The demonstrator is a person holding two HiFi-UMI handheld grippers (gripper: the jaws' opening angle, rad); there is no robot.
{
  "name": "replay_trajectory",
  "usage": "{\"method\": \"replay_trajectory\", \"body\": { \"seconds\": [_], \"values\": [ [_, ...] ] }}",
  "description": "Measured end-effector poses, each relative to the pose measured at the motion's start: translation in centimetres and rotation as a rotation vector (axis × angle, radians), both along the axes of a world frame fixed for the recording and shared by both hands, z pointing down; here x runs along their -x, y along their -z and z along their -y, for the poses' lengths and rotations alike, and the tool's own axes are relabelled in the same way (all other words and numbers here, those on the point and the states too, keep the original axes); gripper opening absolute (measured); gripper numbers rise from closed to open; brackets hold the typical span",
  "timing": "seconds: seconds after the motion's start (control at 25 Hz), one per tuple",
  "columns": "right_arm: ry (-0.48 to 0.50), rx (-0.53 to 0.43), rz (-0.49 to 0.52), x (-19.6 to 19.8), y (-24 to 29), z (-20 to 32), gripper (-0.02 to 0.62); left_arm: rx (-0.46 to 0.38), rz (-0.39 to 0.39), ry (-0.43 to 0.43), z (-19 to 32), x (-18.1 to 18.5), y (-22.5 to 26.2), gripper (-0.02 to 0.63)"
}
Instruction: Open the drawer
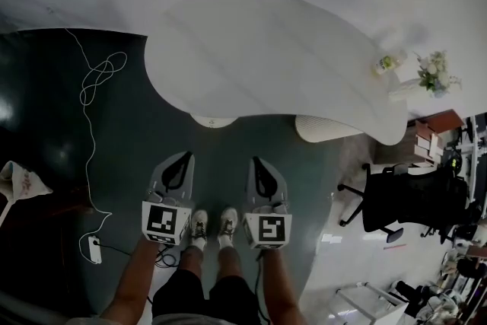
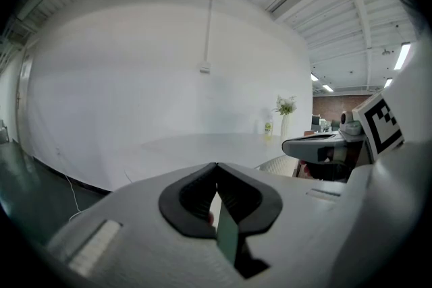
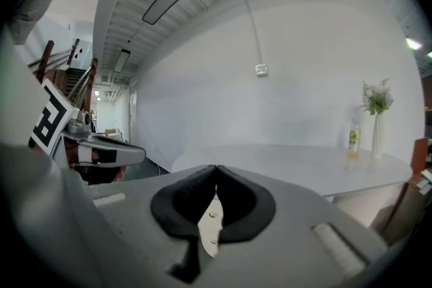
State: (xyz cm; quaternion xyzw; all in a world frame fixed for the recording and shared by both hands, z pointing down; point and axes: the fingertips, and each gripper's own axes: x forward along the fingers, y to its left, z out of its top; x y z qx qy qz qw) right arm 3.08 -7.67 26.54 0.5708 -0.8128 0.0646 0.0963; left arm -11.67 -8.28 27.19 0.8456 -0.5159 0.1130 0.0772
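No drawer shows in any view. In the head view my left gripper (image 1: 183, 157) and right gripper (image 1: 257, 161) are held side by side low over the dark floor, above my shoes, pointing toward a white curved table (image 1: 266, 49). Both have their jaws shut with nothing between them. The left gripper view shows its black jaws (image 2: 216, 166) closed, with the right gripper (image 2: 324, 145) beside it. In the right gripper view the jaws (image 3: 216, 169) also meet, and the left gripper (image 3: 101, 152) shows at the left.
On the table's right end stand a small bottle (image 1: 388, 63) and a vase of flowers (image 1: 434, 72). A black office chair (image 1: 403, 202) is at the right. A white cable (image 1: 95, 87) trails to a power strip (image 1: 93, 249) on the left floor.
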Motion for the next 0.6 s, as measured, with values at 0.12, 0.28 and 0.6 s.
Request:
{"method": "replay_trajectory", "body": {
  "seconds": [0.12, 0.28, 0.6],
  "values": [
    [0.026, 0.022, -0.002, -0.3, -3.5, 1.0, 0.003, 0.011, 0.009, 0.02, 0.8, -1.0, -3.4, 0.009],
    [0.047, 0.039, -0.016, -0.7, -8.1, 3.2, 0.003, 0.024, 0.017, 0.05, 2.4, -1.0, -8.2, 0.009],
    [0.083, 0.071, -0.046, -1.7, -17.1, 6.0, 0.003, 0.058, 0.018, 0.084, 4.6, -1.5, -17.3, 0.009]
  ]
}}
